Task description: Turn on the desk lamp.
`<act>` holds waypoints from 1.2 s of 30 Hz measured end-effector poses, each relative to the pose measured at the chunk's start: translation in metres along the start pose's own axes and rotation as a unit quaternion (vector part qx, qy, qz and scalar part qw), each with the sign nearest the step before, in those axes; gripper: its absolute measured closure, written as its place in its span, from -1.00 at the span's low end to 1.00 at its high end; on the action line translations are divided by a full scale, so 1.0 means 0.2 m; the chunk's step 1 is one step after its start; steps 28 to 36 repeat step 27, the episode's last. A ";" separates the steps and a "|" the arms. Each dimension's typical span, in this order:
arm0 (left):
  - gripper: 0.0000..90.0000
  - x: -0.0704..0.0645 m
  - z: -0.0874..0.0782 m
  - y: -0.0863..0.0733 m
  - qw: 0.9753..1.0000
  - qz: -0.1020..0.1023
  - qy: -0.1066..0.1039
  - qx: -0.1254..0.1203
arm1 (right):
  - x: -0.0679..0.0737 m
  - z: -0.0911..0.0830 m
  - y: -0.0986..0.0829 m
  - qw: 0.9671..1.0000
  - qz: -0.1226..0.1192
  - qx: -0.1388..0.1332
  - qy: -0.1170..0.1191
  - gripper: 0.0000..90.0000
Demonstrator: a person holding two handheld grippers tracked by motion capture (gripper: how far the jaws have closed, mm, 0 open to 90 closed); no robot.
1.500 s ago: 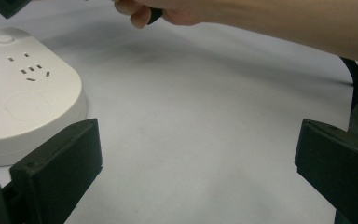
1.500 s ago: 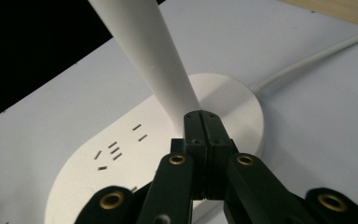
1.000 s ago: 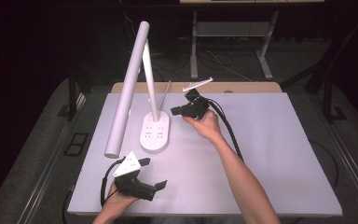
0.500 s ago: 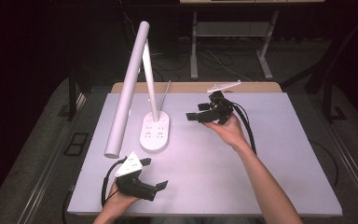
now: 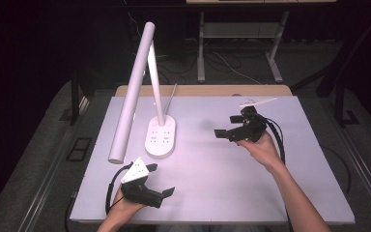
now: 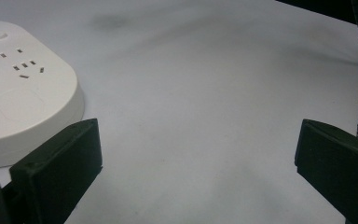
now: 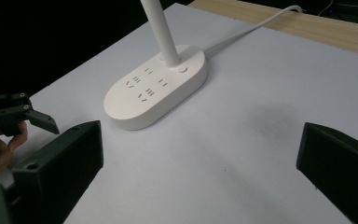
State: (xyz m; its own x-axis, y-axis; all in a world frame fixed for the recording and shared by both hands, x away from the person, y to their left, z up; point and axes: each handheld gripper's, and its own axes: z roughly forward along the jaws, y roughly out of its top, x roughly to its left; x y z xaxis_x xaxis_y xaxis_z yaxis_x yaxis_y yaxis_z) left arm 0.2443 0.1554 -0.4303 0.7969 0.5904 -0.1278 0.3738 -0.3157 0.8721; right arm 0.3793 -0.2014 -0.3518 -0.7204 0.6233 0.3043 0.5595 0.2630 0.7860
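Note:
A white desk lamp stands on the white table; its oval base carries socket slots and a button, and its long tube head slopes down to the left. My left gripper rests near the front edge, just in front of the base, open and empty. In the left gripper view the base lies at the left beyond the wide jaws. My right gripper hovers right of the base, open and empty, facing it. The right gripper view shows the base ahead of the gripper.
The lamp's white cable runs from the base to the wooden strip at the table's far edge. The left gripper and its hand appear at the left of the right gripper view. A metal stand is behind the table.
My right gripper has drawn back from the lamp base, moving to the right and a little toward the person. The left gripper has stayed put.

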 end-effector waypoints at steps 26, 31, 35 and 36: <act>-1.00 -0.01 -0.01 0.00 1.000 0.004 0.002 0.002 | 0.08 -0.37 -0.66 0.998 0.046 -0.012 -0.045 -1.00; -1.00 -0.01 0.00 0.00 1.000 0.003 0.002 0.002 | 0.08 -0.37 -0.68 0.998 0.047 -0.012 -0.046 -1.00; -1.00 -0.01 0.00 0.00 1.000 0.003 0.002 0.002 | 0.08 -0.37 -0.68 0.998 0.047 -0.012 -0.046 -1.00; -1.00 -0.01 0.00 0.00 1.000 0.003 0.002 0.002 | 0.08 -0.37 -0.68 0.998 0.047 -0.012 -0.046 -1.00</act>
